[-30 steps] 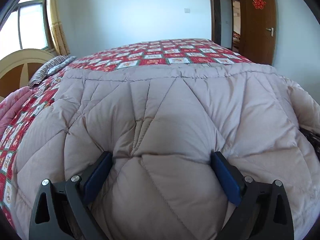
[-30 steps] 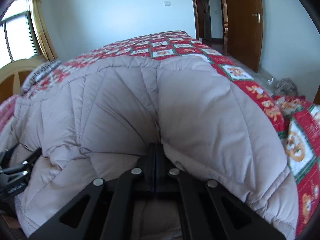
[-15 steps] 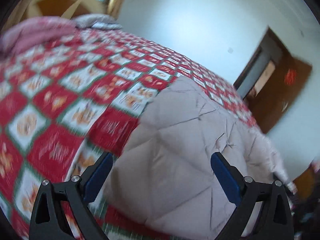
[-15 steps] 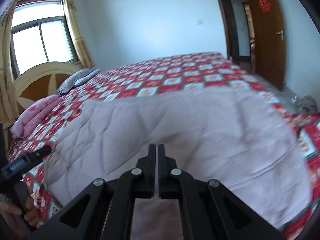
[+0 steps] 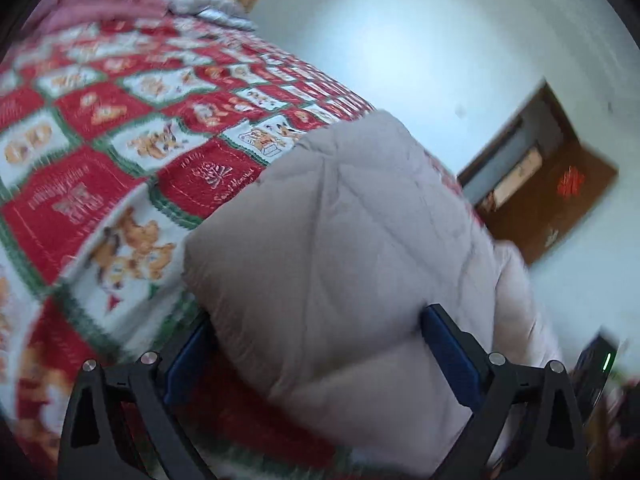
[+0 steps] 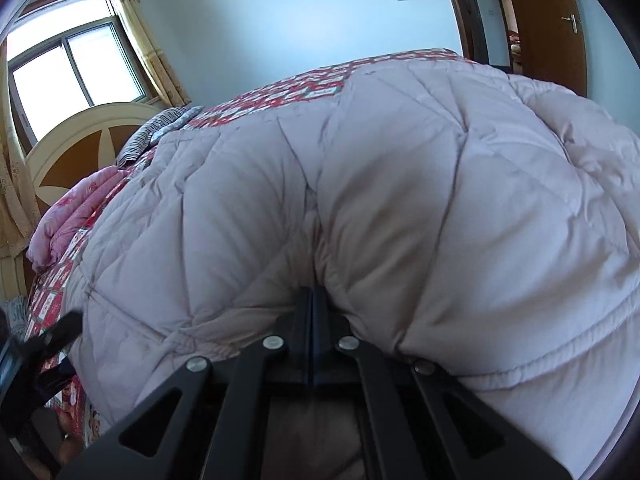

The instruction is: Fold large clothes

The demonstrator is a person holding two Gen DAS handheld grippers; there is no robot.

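Coat (image 6: 400,208), padded, pale mauve-grey, lies on the bed over the red patterned bedspread (image 5: 100,140), bulk on the door side.

Right gripper (image 6: 312,308): jaws fully closed, pinching a fold of coat fabric; padding bulges up on both sides of the pinch. Same grip as 1 s ago.

Left gripper (image 5: 316,344): jaws wide apart, blue pads (image 5: 448,352) flanking the coat's near corner. Pads do not appear to press the fabric, so no grip, though blur limits certainty.

Changes vs. 1 s ago:
- Left view has rolled approx. a quarter-turn and shifted sideways; it formerly faced the flat spread coat, now frames a corner w/ bare bedspread alongside.
- Right view shows coat mounded higher, covering more of the bedspread.

Meaning (judgement): fold is under way. Right side carries the fabric over; left side is repositioning for a new hold at the corner. Fold not yet flattened.
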